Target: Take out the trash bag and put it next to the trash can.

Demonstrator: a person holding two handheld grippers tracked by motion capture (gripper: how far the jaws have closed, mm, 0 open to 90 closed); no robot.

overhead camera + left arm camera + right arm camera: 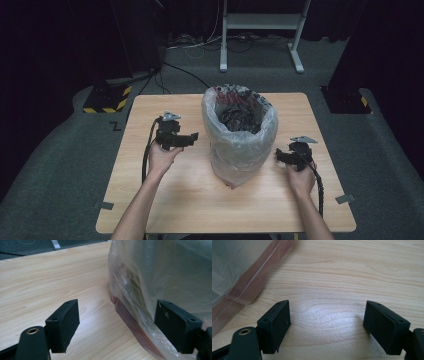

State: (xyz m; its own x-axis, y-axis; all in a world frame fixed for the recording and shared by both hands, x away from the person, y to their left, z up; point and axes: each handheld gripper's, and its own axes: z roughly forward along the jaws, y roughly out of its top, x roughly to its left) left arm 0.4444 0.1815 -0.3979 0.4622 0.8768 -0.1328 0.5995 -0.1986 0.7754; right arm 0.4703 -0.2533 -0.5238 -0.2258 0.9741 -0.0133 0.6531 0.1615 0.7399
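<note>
The lined bin point(239, 137) stands upright at the centre of the worktop point(165, 200), its clear plastic liner point(150, 277) folded over the rim, dark refuse inside. The left tool point(192, 136) is just beside its wall, jaws apart and empty. The right tool point(279, 155) is near the opposite side, jaws likewise apart. Judgement: the bag is ungripped; the work is hardly begun and all handling remains.
</note>
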